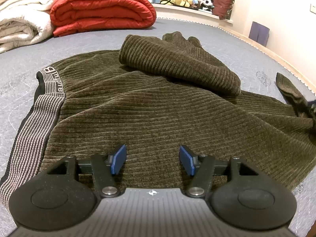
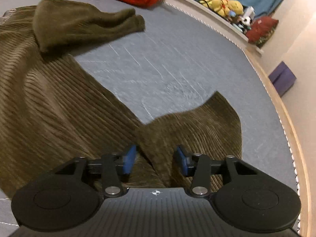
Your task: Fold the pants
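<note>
Corduroy-ish ribbed brown pants point(image 1: 150, 106) are spread over a grey-blue bed point(image 1: 94, 39), and from the left wrist view the left claw point(image 1: 153, 160) hangs low over the seat area with its blue pads apart and nothing between them. The striped waistband point(image 1: 33, 122) runs off to the left. One leg point(image 1: 177, 61) is already flopped back over the body, ending near the far side. If it were me, I'd keep this claw parked as an anchor, or pinch right at the waistband edge, so the body doesn't drag when the other side gets pulled. Red quilt point(image 1: 102, 9) and a white blanket point(image 1: 21, 19) sit stacked at the far end, well clear.

From the right wrist view, the right claw point(image 2: 155, 161) sits at the hem of the other leg point(image 2: 193, 126). A ridge of fabric stands up between the pads, but there's daylight on both sides, so I'd call it apart around the cloth, not clamped yet. The frame is a bit smeared, so don't quote me. For a good grab, I'd catch both layers of the hem, squeeze fully before lifting, then carry it over to line up with the folded leg point(image 2: 83, 21). That fabric looks thick and floppy, so it'll sag if grabbed off-centre.
</note>
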### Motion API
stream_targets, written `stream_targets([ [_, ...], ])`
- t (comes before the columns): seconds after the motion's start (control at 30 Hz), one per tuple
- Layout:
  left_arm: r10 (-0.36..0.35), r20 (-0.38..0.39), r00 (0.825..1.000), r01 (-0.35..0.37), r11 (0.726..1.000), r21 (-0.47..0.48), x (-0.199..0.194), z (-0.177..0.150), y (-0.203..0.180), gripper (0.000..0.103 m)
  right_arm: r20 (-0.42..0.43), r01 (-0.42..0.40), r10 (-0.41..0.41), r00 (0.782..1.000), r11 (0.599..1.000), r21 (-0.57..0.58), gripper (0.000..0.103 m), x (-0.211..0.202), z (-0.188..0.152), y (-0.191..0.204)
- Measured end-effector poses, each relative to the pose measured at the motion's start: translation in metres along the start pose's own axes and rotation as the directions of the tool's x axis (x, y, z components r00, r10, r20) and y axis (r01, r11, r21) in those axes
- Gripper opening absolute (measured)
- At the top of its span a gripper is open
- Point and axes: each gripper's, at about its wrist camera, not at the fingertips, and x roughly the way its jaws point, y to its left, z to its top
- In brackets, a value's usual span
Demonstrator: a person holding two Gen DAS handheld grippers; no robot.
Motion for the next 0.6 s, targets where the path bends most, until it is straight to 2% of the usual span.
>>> stream_targets([
  [0.03,0.0,0.0,1.0,0.0,1.0,0.001,0.0,0.0,0.0,0.065,0.007,-0.022,0.022,1.0,0.999,0.031,0.015,0.003,-0.001,-0.015],
  [0.07,0.0,-0.001,1.0,0.0,1.0,0.0,0.0,0.0,0.0,0.065,0.032,-0.028,0.026,0.999,0.997,0.075,0.011,-0.005,0.002,-0.023],
  [0.13,-0.002,-0.002,1.0,0.002,1.0,-0.006,0.0,0.001,0.001,0.066,0.095,0.027,-0.043,0.995,0.986,0.164,0.01,-0.013,0.008,-0.05],
  [0.17,-0.003,-0.003,1.0,0.003,1.0,-0.007,0.0,0.001,0.001,0.066,0.144,0.039,-0.079,0.986,0.964,0.264,0.01,-0.03,0.009,-0.073],
  [0.23,-0.002,-0.004,1.0,0.002,1.0,-0.007,0.0,0.001,0.001,0.066,0.211,0.06,-0.176,0.962,0.884,0.464,0.01,-0.058,0.001,-0.117],
  [0.3,0.0,-0.005,1.0,0.0,1.0,-0.002,0.0,0.001,0.0,0.066,0.198,0.153,-0.375,0.905,0.723,0.674,0.01,-0.086,-0.028,-0.168],
  [0.33,0.001,-0.005,1.0,-0.001,1.0,0.0,0.001,0.002,0.0,0.066,0.133,0.218,-0.48,0.867,0.605,0.766,0.01,-0.093,-0.049,-0.192],
  [0.37,0.0,-0.005,1.0,0.0,1.0,0.0,0.001,0.002,0.0,0.066,0.034,0.271,-0.547,0.836,0.466,0.842,0.01,-0.099,-0.075,-0.214],
  [0.4,-0.002,-0.006,1.0,0.002,1.0,0.0,0.001,0.002,0.0,0.066,-0.062,0.296,-0.565,0.823,0.333,0.895,0.01,-0.1,-0.103,-0.233],
  [0.43,-0.007,-0.006,1.0,0.007,1.0,-0.001,0.001,0.002,0.0,0.066,-0.159,0.315,-0.546,0.822,0.205,0.926,0.01,-0.097,-0.135,-0.249],
  [0.47,-0.01,-0.004,1.0,0.01,1.0,-0.001,0.001,0.002,0.0,0.066,-0.247,0.337,-0.484,0.839,0.107,0.935,0.009,-0.088,-0.166,-0.261],
  [0.53,-0.01,-0.005,1.0,0.01,1.0,0.0,0.0,0.002,0.0,0.066,-0.35,0.367,-0.336,0.874,-0.014,0.93,0.009,-0.066,-0.216,-0.268],
  [0.57,-0.01,-0.005,1.0,0.01,1.0,0.0,0.0,0.001,0.0,0.066,-0.38,0.383,-0.268,0.885,-0.044,0.923,0.009,-0.056,-0.233,-0.267],
  [0.6,-0.011,-0.004,1.0,0.011,1.0,-0.002,0.0,0.001,0.001,0.066,-0.382,0.38,-0.231,0.895,-0.058,0.923,0.01,-0.05,-0.244,-0.265],
])
